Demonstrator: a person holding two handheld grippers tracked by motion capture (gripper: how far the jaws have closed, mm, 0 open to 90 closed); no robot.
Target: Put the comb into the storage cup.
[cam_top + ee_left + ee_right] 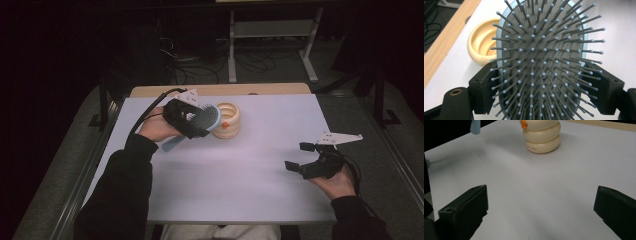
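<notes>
Gripping the hairbrush [541, 57] by its head, the left hand-held gripper [192, 122] hovers beside the cream bowl [227, 120]; placing remains, and the right hand-held gripper [302, 157] waits, jaws apart.

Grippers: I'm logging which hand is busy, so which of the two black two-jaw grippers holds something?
The left gripper: its jaws clamp the blue-rimmed grey bristle hairbrush beside the cream ribbed bowl. The right gripper hangs open over the white table.

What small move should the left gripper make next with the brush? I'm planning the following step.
Probably carry the brush on toward the cup: the left gripper is clamped on its head, held above the table, beside the cup's open mouth.
</notes>
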